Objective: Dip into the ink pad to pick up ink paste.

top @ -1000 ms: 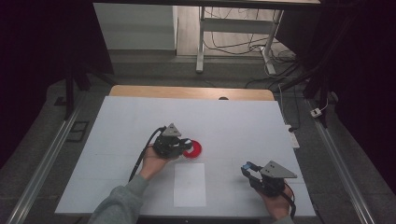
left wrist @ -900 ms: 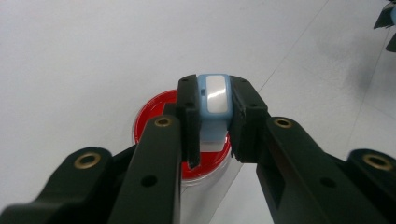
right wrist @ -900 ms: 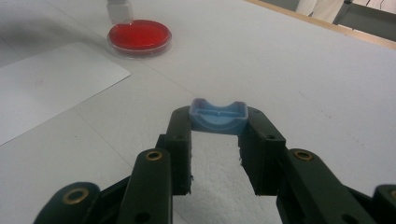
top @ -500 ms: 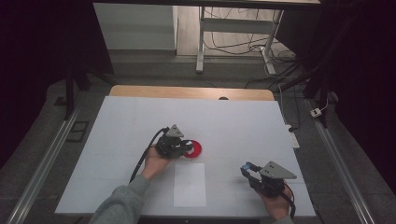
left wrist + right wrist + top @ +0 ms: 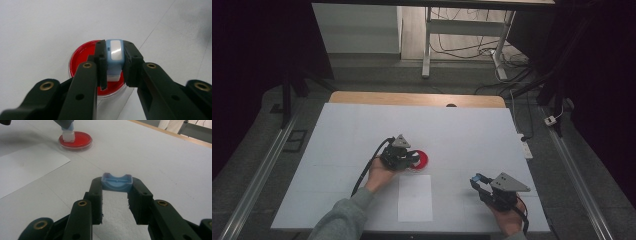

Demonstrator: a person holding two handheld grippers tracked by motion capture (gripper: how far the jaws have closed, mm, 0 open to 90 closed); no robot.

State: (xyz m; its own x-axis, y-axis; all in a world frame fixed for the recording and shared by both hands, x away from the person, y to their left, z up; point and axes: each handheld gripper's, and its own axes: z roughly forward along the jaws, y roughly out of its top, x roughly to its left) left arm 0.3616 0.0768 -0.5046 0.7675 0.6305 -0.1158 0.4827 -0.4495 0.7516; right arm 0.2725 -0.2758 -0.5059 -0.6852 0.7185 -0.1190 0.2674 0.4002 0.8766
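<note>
1. Little has changed since the earlier frames: the left gripper (image 5: pixel 411 159) has crept only slightly over the red ink pad (image 5: pixel 419 160), and the right gripper (image 5: pixel 477 181) sits where it was, near the table's front right.
2. Left jaws are closed on a small stamp (image 5: pixel 114 58), a pale blue block with a white lower part. In the left gripper view it stands upright between the pads, directly over the round red dish.
3. From the right gripper view the stamp's white base (image 5: pixel 68 136) appears to rest on the red surface, though whether it presses in or just touches I cannot tell.
4. Right jaws are closed on a light blue cap (image 5: pixel 116 182), a shallow curved plastic piece pinched by its two ends and held just above the white table (image 5: pixel 472 130).
5. A blank sheet of white paper (image 5: pixel 415 198) lies flat between the two hands, just in front of the ink pad.
6. Handling judgement: the stamp looks light and rigid, with smooth plastic sides that could slip, so the grip belongs on its flat opposite faces, high enough to leave the base free.
7. The cap seems thin and slightly springy; squeezing its ends harder might flex or pop it out.
8. The ink pad's dish is low and light and may slide or lift with the stamp if the base sticks.
</note>
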